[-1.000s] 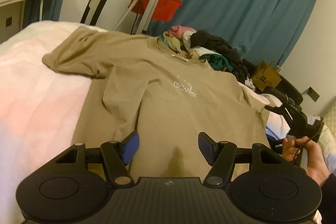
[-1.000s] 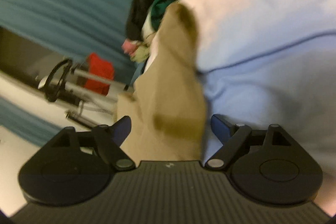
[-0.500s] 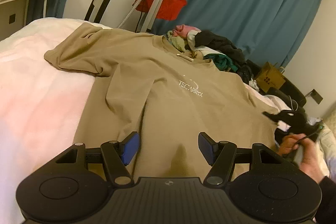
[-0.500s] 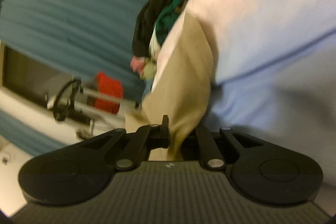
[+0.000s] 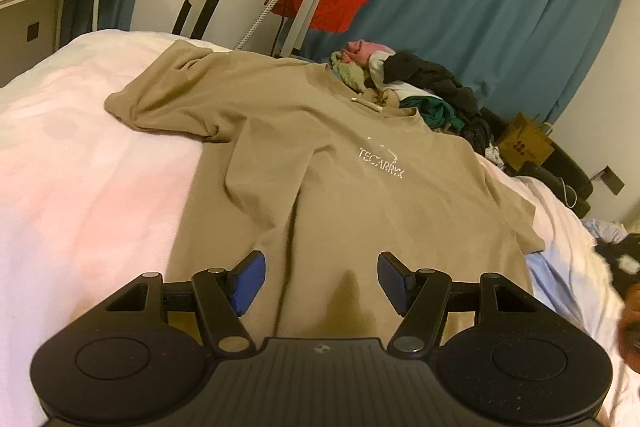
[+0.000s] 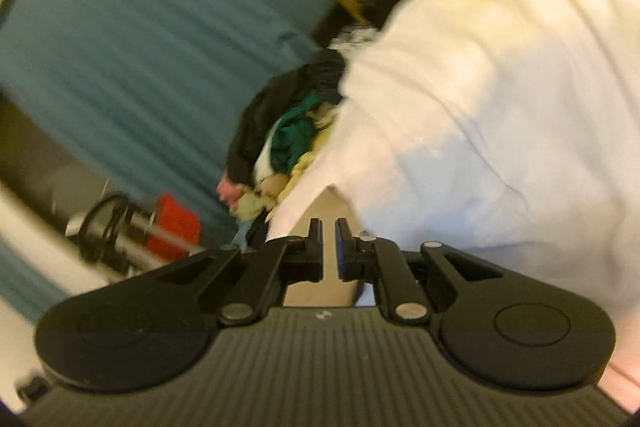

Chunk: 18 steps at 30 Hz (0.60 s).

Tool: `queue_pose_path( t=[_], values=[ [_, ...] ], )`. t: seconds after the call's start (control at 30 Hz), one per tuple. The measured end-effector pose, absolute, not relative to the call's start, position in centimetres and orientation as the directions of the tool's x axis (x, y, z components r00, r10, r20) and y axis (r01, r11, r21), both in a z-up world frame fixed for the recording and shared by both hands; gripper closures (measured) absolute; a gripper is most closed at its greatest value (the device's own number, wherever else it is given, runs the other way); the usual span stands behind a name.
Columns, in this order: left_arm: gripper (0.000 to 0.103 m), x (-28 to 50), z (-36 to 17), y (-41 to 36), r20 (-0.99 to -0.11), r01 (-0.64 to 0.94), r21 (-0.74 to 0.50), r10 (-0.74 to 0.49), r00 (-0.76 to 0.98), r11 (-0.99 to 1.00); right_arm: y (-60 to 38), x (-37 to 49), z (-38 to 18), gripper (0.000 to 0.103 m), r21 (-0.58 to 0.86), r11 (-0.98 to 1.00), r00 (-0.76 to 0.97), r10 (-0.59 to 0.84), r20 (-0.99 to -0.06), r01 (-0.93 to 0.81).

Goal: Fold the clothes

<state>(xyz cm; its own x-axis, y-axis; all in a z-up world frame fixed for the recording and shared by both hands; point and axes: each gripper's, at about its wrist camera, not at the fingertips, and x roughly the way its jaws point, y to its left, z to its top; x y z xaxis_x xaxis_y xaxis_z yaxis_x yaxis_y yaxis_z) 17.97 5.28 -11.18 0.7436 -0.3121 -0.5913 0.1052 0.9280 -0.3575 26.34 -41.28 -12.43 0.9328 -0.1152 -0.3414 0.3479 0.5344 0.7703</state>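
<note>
showing, in the left wrist view, a tan t-shirt (image 5: 340,183) spread front-up on a white bed (image 5: 80,195), collar toward a pile of mixed clothes (image 5: 412,91), one sleeve bunched at far left. the cloth is soft, matte jersey, creased in long ridges; judged light and limp, it should drape from any hold, so hem corners and shoulder seams look the best places to grip. the left gripper (image 5: 320,279) hovers over the hem, its blue-padded jaws wide apart and empty. in the right wrist view, blurred and tilted, the right gripper (image 6: 329,247) has its jaws drawn nearly together on a thin tan strip, apparently the shirt's edge (image 6: 329,211), against the pale, smooth sheet (image 6: 500,107). a teal pleated curtain (image 6: 140,27) hangs behind.
</note>
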Motion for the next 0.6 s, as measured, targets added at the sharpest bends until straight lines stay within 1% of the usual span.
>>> queue_pose_path(
  t=[0.13,0.17,0.23,0.27,0.3,0.43,0.5,0.53,0.6],
  values=[
    [0.039,16.8,-10.5,6.3,-0.622,0.074,-0.328,-0.274,0.734,0.942,-36.5,21.8,-10.1,0.092,0.727,0.624,0.936,-0.023,-0.352,0.288],
    [0.039,16.3,-10.2,6.8,-0.625,0.067,-0.327,-0.269,0.733,0.943,-35.3,20.7,-9.7,0.087,0.722,0.637,0.935,0.003,-0.354,0.271],
    [0.039,15.2,-9.5,7.9,-0.642,0.043,-0.306,-0.239,0.728,0.951,-33.7,19.2,-9.2,0.060,0.734,0.637,0.933,0.062,-0.354,0.236],
    [0.039,14.7,-9.1,8.4,-0.652,0.026,-0.293,-0.220,0.726,0.956,-33.1,18.5,-9.1,0.032,0.743,0.636,0.932,0.098,-0.348,0.211],
    [0.039,14.1,-8.7,9.1,-0.659,0.008,-0.288,-0.204,0.724,0.958,-32.4,17.6,-8.8,0.017,0.749,0.638,0.930,0.136,-0.340,0.180],
    [0.038,11.3,-7.6,12.1,-0.690,-0.040,-0.318,-0.202,0.695,0.947,-29.6,16.3,-7.8,0.017,0.713,0.695,0.907,0.234,-0.351,0.096],
    [0.039,10.1,-7.6,13.0,-0.726,-0.076,-0.307,-0.183,0.663,0.949,-28.6,16.1,-7.9,0.017,0.700,0.710,0.896,0.257,-0.361,0.078],
    [0.041,9.6,-7.8,13.2,-0.751,-0.090,-0.294,-0.172,0.638,0.951,-28.3,16.2,-8.1,0.017,0.701,0.710,0.890,0.271,-0.367,0.073],
    [0.042,9.2,-8.3,13.0,-0.795,-0.078,-0.271,-0.177,0.581,0.960,-27.7,16.4,-8.5,0.017,0.703,0.708,0.875,0.298,-0.381,0.065]
  ],
)
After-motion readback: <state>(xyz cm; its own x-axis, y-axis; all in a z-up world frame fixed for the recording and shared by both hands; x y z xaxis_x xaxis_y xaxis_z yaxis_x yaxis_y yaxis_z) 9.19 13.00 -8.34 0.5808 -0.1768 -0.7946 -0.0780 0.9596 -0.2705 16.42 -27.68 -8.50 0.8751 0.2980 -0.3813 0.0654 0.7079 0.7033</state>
